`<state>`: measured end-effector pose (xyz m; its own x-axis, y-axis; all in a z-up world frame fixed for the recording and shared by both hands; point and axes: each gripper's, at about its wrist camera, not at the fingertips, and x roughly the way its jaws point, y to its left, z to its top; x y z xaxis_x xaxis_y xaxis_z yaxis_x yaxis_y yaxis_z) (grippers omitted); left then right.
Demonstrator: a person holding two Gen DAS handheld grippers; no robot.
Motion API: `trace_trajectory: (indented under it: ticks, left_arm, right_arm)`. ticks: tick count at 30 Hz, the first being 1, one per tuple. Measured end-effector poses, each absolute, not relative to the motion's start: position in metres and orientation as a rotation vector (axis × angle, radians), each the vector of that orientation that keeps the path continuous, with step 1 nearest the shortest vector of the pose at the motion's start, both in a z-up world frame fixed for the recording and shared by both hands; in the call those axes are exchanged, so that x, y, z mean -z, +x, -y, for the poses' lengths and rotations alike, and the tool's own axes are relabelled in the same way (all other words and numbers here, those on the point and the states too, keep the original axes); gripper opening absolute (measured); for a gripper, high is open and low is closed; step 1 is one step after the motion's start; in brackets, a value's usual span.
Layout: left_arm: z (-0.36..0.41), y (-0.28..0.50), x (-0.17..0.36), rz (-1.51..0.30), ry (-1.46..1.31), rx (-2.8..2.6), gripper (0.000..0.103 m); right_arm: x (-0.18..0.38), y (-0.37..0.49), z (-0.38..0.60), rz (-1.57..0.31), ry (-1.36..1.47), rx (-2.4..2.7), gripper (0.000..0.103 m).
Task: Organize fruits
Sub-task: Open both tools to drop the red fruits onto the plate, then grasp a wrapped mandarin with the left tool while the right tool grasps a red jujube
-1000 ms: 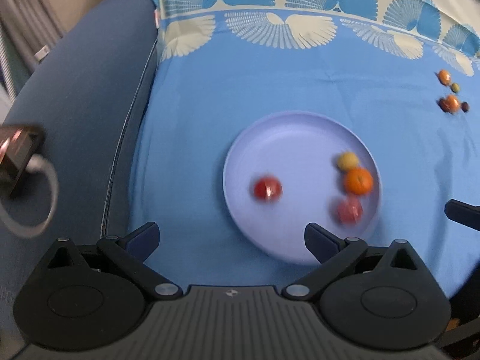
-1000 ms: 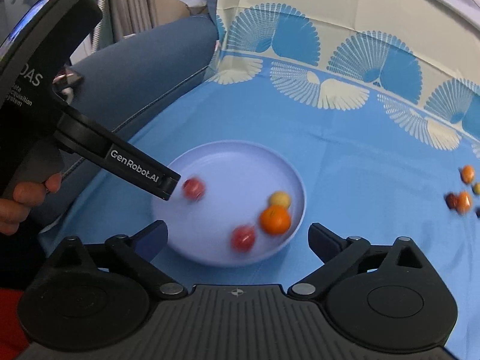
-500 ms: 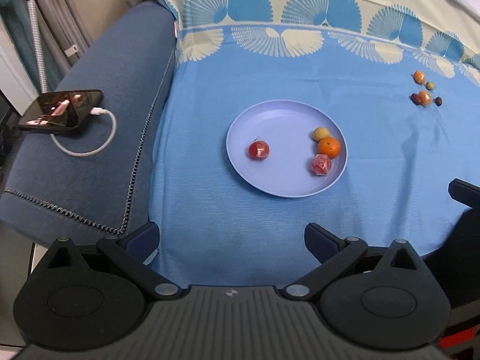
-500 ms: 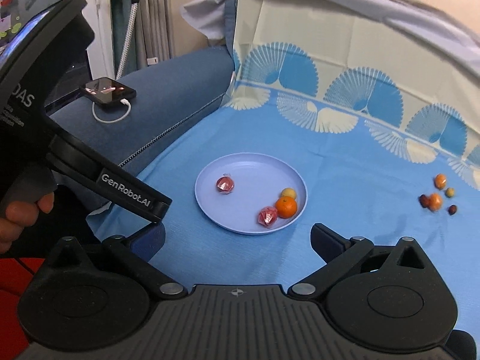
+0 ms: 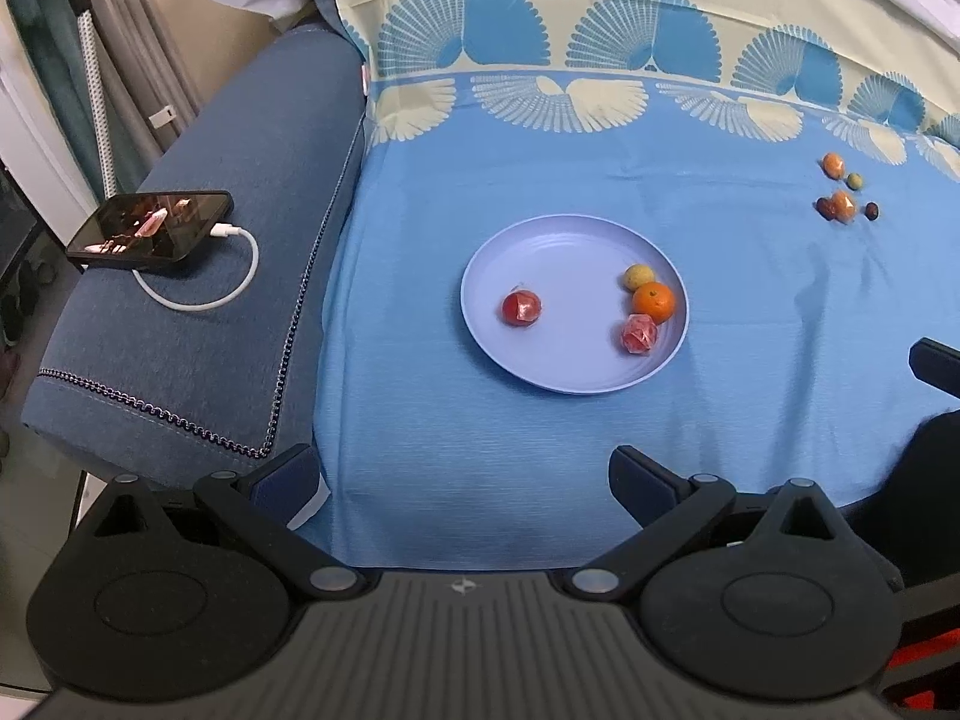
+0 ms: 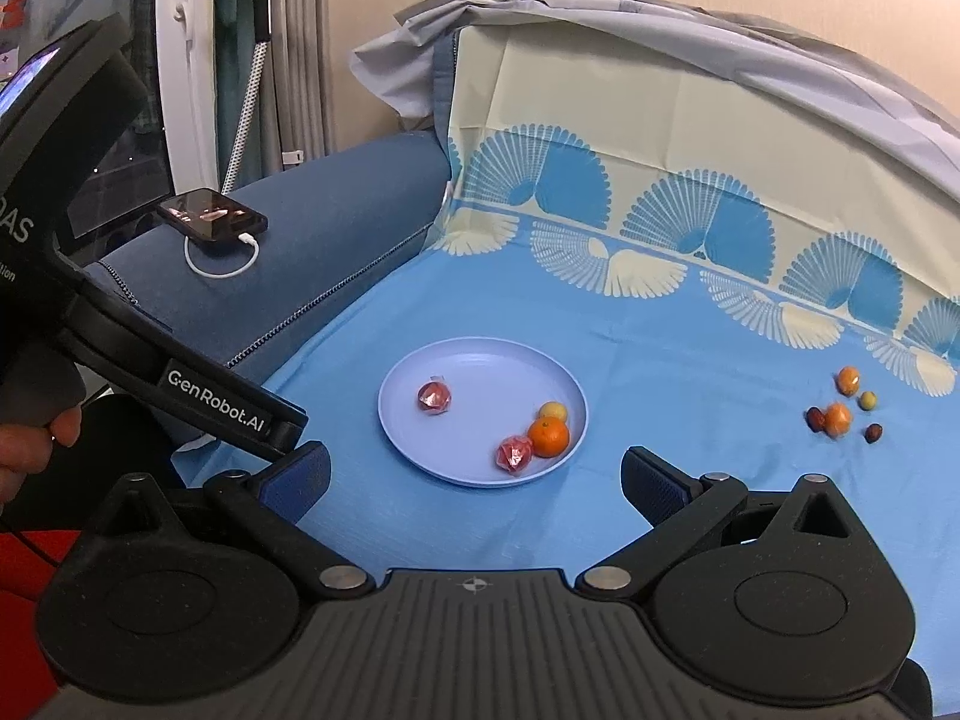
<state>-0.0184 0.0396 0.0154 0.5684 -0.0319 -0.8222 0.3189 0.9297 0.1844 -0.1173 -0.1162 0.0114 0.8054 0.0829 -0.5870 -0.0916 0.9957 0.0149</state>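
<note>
Jaws of the left gripper (image 5: 462, 477) and right gripper (image 6: 474, 477) stand spread and empty above the blue cloth (image 5: 600, 468); four fruits lie on the plate (image 6: 486, 360); five loose fruits (image 6: 843, 408) wait well apart, so seemingly about half remains.

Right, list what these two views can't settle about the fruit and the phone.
- Loose fruit on the cloth: too small in both views to name.
- Two red wrapped pieces on the plate: wrappers hide what is inside.
- Phone: screen unreadable, only glare.
- Right gripper: cut off by the left view's edge.
</note>
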Motion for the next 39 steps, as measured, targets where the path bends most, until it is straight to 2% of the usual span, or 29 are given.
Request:
trace_trajectory:
  ticks: [28,39]
  left_arm:
    - [-0.020,0.000,0.007,-1.027,0.394,0.207,0.103]
    - [0.050,0.036,0.016,-1.055,0.445,0.285,0.103]
  right_arm:
    - [0.008,-0.099,0.131,-0.694,0.081,-0.079,0.102]
    - [0.042,-0.081,0.234,-0.661,0.256,0.307,0.102]
